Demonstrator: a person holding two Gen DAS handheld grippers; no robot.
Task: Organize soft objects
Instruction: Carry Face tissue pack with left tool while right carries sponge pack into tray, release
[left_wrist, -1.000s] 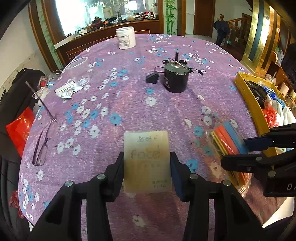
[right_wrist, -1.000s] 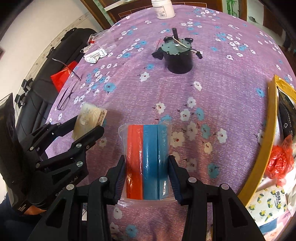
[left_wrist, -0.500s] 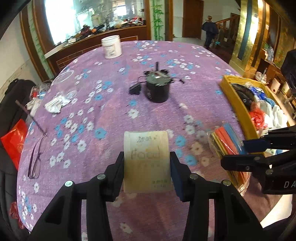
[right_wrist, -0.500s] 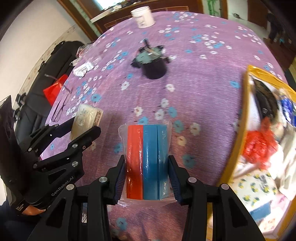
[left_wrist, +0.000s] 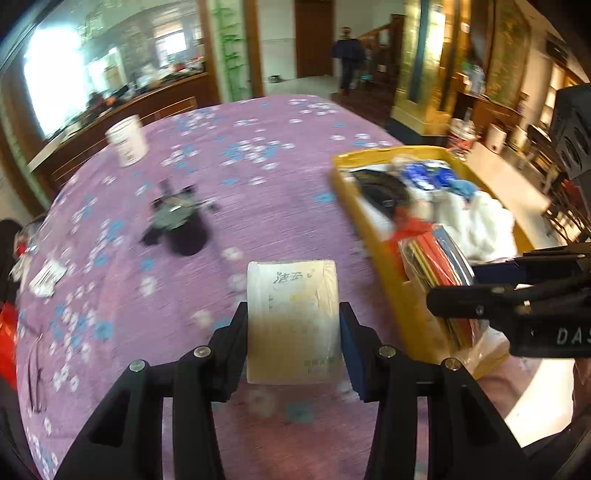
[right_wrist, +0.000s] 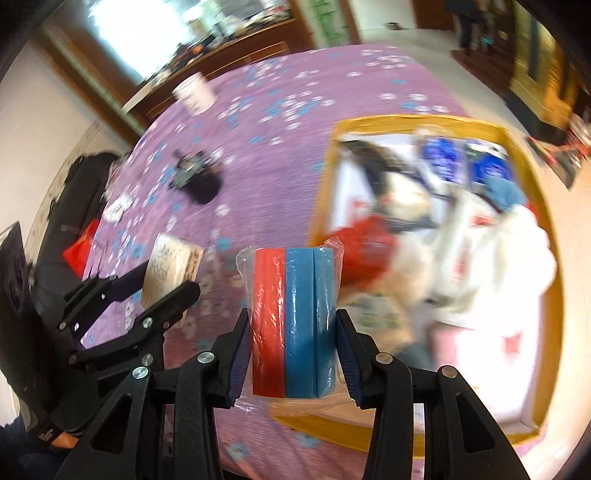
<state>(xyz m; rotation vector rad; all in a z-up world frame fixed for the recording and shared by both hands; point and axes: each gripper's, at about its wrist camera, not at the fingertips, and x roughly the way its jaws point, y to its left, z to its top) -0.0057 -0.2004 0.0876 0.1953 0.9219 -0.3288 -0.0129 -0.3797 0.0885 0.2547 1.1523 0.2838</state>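
A: Left wrist view – left gripper (left_wrist: 291, 325) pinching one pale tissue pack (left_wrist: 291, 317), held above purple floral tablecloth (left_wrist: 240, 177). Also on cloth: one white jar (left_wrist: 126, 140), one black motor (left_wrist: 177, 221)

B: One yellow tray (left_wrist: 417, 306) at right, heaped with soft items

A: Right wrist view – right gripper (right_wrist: 291, 347) clamped on one bagged sponge pack (right_wrist: 293, 321): one red slab, two blue, over the tray's near corner
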